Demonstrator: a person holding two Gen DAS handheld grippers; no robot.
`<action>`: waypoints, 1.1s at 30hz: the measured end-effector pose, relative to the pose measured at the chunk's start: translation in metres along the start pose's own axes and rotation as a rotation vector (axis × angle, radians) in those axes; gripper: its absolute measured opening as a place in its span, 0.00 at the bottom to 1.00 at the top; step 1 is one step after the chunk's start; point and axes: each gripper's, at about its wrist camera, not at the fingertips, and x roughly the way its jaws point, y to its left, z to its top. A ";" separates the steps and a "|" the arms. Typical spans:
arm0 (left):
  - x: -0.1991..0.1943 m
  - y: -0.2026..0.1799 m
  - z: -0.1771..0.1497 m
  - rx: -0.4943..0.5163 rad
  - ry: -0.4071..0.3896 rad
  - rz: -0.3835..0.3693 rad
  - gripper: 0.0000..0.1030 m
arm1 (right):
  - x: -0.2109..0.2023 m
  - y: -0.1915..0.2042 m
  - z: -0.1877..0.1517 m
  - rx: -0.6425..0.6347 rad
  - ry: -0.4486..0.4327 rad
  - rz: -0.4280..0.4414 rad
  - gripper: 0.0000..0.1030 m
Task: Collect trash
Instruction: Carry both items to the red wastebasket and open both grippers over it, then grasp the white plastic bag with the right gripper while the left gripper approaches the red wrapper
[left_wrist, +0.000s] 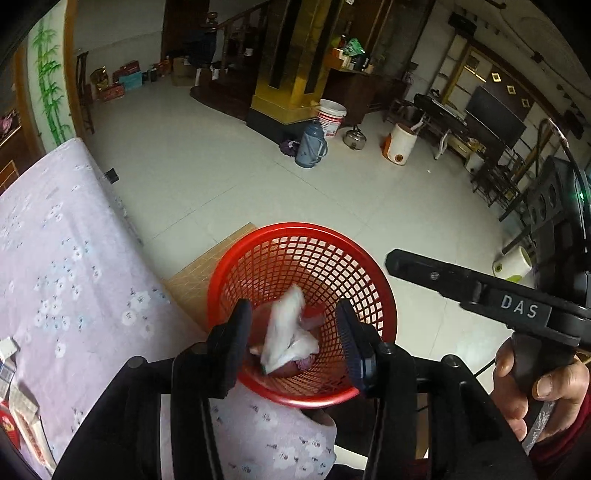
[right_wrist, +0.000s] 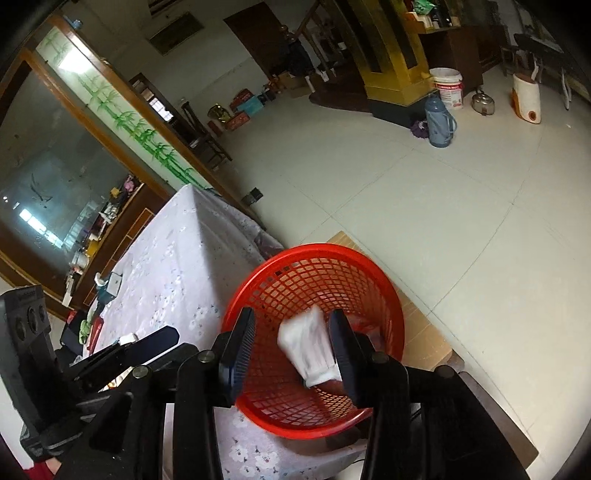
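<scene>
Listing what we see from both wrist views, item by item.

Basket (left_wrist: 236, 266): red plastic, round, open lattice wall with a smooth solid rim. It sits beside the bench corner, on a tan slab (left_wrist: 195, 273) on the floor. Its near rim overlaps the cloth edge in both views; we cannot tell if they touch.

Tissue (left_wrist: 288, 332): white, crumpled, soft, blurred. In the left view it lies inside the basket over darker pinkish scraps at the bottom. In the right view the tissue (right_wrist: 314, 343) shows between the fingers, close to the right one; we cannot tell if it touches.

Left gripper (left_wrist: 293, 339): black, ribbed pads, fingers apart, above the basket mouth, nothing clamped.

Right gripper (right_wrist: 291, 347): black, ribbed blue-edged pads, fingers apart, over the basket (right_wrist: 384, 280). A hand (left_wrist: 535, 384) grips its handle in the left view.

Bench (left_wrist: 55, 240): covered in a lilac cloth with small white blossoms, draped over a rounded corner. Small packets and boxes crowd its far end.

Floor (left_wrist: 221, 177): pale glossy tiles, wide and open beyond the basket. A blue flask (left_wrist: 310, 144), white bucket (left_wrist: 332, 116) and kettle (left_wrist: 354, 138) stand well apart by a yellow pillar (left_wrist: 288, 74).
</scene>
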 end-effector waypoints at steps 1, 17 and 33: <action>-0.003 0.004 -0.002 -0.010 -0.004 0.009 0.44 | 0.000 0.003 -0.002 -0.003 0.005 0.009 0.44; -0.119 0.122 -0.094 -0.267 -0.100 0.231 0.47 | 0.061 0.146 -0.072 -0.216 0.221 0.184 0.45; -0.267 0.306 -0.265 -0.678 -0.175 0.436 0.52 | 0.137 0.298 -0.170 -0.377 0.431 0.240 0.54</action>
